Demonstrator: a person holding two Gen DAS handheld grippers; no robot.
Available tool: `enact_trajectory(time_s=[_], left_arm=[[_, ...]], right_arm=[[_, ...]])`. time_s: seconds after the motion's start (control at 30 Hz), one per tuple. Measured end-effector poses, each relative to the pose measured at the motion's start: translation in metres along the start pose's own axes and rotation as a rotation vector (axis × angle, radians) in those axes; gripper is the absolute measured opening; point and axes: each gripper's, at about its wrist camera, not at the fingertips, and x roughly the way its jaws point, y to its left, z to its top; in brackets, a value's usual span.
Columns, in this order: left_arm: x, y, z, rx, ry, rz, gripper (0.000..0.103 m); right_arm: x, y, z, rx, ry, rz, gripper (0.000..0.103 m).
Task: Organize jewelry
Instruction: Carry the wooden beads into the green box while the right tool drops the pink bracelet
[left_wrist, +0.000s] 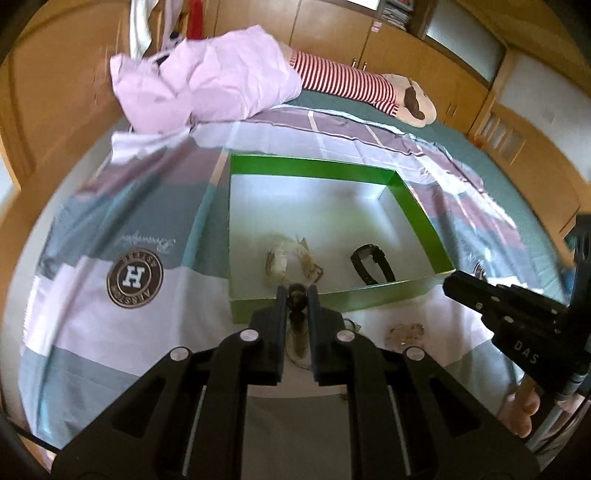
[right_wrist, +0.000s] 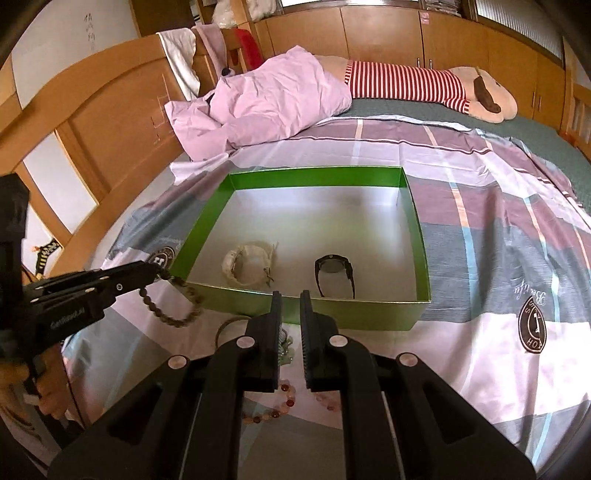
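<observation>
Between the tips of the left gripper (right_wrist: 162, 275) hangs a brown bead bracelet (right_wrist: 173, 302), pinched at one point so the loop droops just outside the near left corner of the green box (right_wrist: 421, 258). From the left wrist view that gripper (left_wrist: 297, 291) shows only a bead or two between its closed pads, and the rest of the strand blurs below them. Inside the box lie a cream watch (right_wrist: 245, 266) and a black watch (right_wrist: 334, 275), near each other but apart, both close to the front wall; the cream one's clasp end is hard to read.

On the bedspread in front of the box, more jewelry is mostly covered by the right gripper (right_wrist: 290, 295): a thin dark bangle (right_wrist: 223, 328) half hidden behind its left finger, some pale green beads (right_wrist: 286, 349) glimpsed in the gap, and a reddish bead bracelet (right_wrist: 273, 410) cut off by the fingers. The right gripper's jaws stand nearly together with nothing clamped between them. In the left wrist view it (left_wrist: 448, 284) enters from the right edge, a hand (left_wrist: 524, 410) partly seen beneath it.

The plaid bedspread (right_wrist: 480, 221) carries round logo patches. Farther back lie a pink pillow (right_wrist: 266, 103) and a striped plush toy (right_wrist: 424, 85), its head partly out of focus.
</observation>
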Motion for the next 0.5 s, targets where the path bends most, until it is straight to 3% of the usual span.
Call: enact_trajectory(time_s=[0.27,0.33,0.43,0.5], left_arm=[[0.002,0.002,0.001,-0.009,-0.014,0.013,0.011],[0.005,-0.002,-0.001,0.006,-0.005,0.020,0.011],[0.008,-0.004,-0.003,0.019,0.010,0.018,0.011],[0.010,-0.005,-0.005,0.025,0.017,0.020,0.011]], right_arm=[[0.002,-0.006,-0.001,0.011,0.029,-0.017,0.010],[0.017,-0.009,-0.006,0.004,0.139,-0.044,0.011],[0.051,-0.023,-0.027,0.032,0.326,-0.158,0.025],[0.072,-0.035,-0.043,0.058,0.444,-0.185,0.025]])
